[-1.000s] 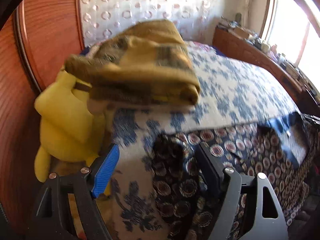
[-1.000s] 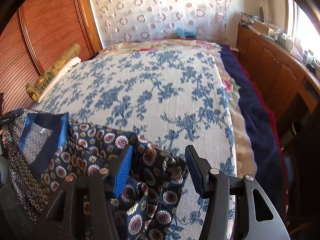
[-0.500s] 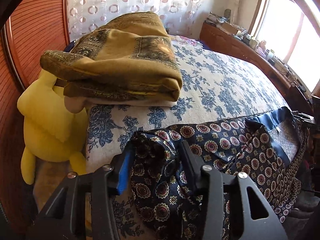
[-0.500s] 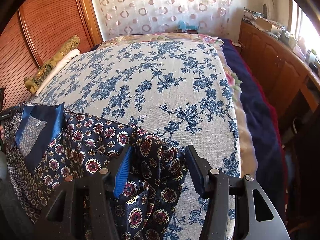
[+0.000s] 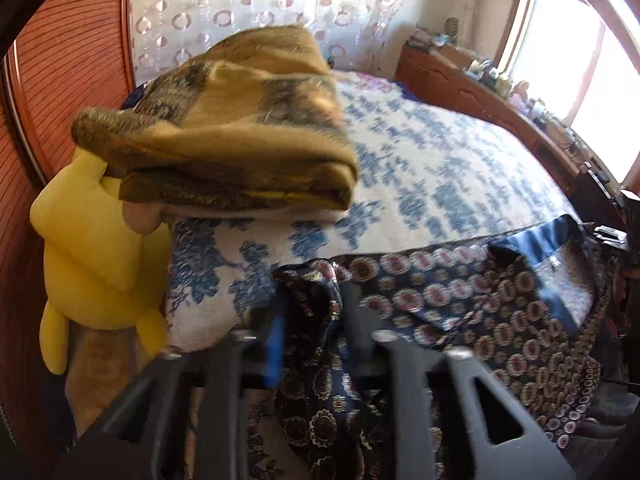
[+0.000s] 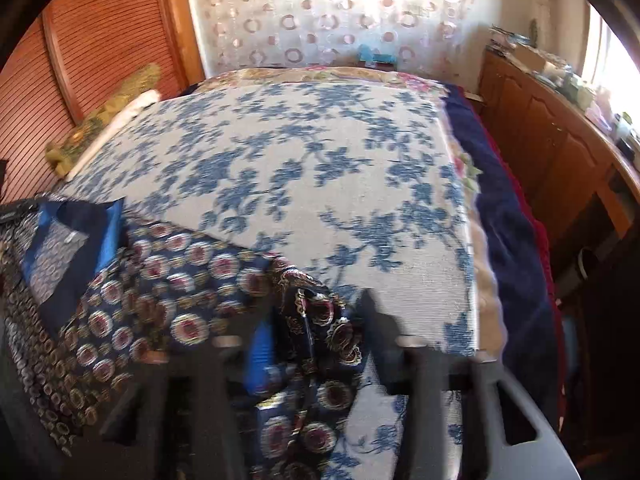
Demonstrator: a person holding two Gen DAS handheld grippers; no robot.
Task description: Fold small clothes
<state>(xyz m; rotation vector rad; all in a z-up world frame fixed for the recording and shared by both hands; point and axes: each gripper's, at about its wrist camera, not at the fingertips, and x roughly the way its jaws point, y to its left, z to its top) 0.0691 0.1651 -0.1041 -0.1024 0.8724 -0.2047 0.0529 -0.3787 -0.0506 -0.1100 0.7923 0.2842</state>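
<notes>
With both jaws just closed, my left gripper [image 5: 310, 312] and right gripper [image 6: 316, 320] each pinch a bunched corner of the patterned garment [image 5: 460, 304] at the bed's [image 6: 320, 168] near edge. Thin bunched fabric may slip free on lifting, spoiling the fold.

A patterned shirt [image 6: 172, 280] is pinched on the bed cover [image 6: 304, 168].

A bunched corner of the shirt is squeezed by the right gripper [image 6: 316, 332], whose jaws have just been closing. A yellow-green roll [image 6: 108, 116] is seen beside the cover's far left edge.

garment [image 5: 460, 300] on bed [image 5: 440, 168] near edge | blanket [image 5: 240, 136] behind-left | plush [image 5: 92, 248] left of bed
</notes>
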